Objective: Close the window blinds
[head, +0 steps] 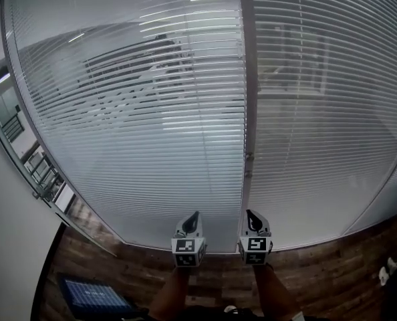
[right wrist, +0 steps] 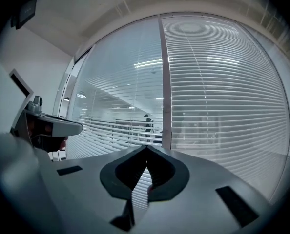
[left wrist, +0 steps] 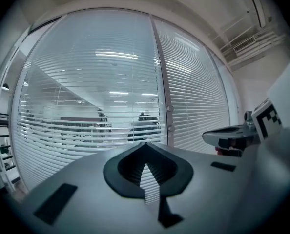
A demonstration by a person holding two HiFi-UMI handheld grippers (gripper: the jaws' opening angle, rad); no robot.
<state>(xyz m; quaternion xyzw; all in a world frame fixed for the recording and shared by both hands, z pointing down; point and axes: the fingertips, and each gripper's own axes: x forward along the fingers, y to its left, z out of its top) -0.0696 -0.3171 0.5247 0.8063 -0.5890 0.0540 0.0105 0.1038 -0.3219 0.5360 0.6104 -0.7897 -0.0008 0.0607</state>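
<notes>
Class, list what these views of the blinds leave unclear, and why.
Head view: the top of the left blind is cut off by the upper edge.
Head view: the fittings on the post are too small to identify.
Left gripper view: the figures are screened by the slats.
Head view: the white thing is too small.

White slatted window blinds (head: 138,146): smooth, faintly glossy. Dark brown plank floor (head: 332,273): wood-grained, matt.

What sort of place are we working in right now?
Probably an office interior: full-height horizontal slat blinds, a metal post between the two panels, wood-look flooring, and another lit room visible beyond them.
</notes>
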